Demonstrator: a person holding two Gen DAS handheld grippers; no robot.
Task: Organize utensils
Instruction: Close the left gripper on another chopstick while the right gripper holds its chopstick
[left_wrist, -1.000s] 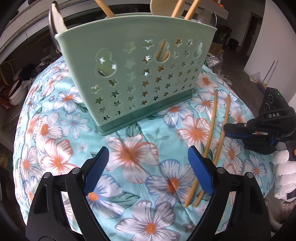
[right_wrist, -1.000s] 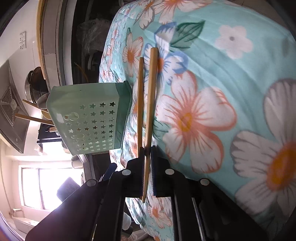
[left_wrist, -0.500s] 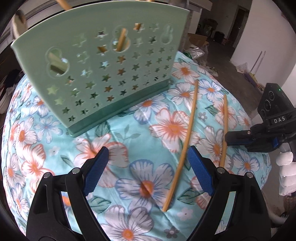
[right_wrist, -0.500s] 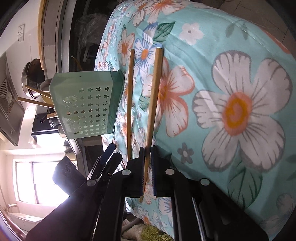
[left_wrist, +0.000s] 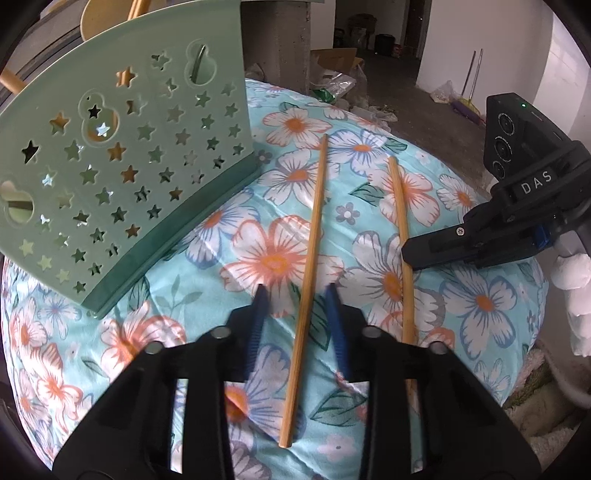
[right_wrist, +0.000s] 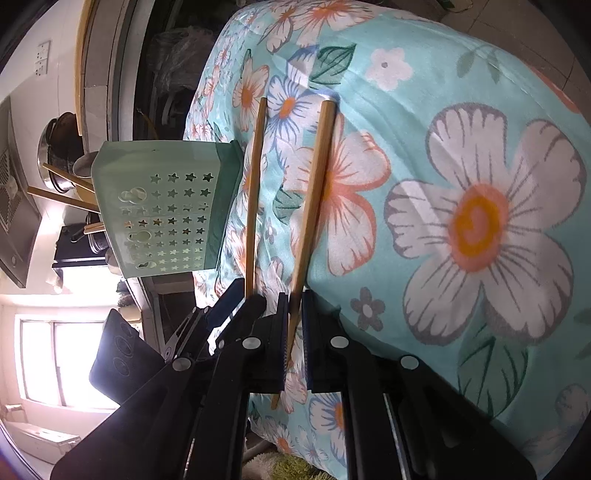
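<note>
Your left gripper is closing, its fingers still apart around one chopstick; your right gripper fingers clamp the other chopstick

Left hand-held gripper shifted from before the green holder to straddle the centre-frame chopstick, jaws closing from wide without yet touching it, second chopstick drawn further apart.
</note>
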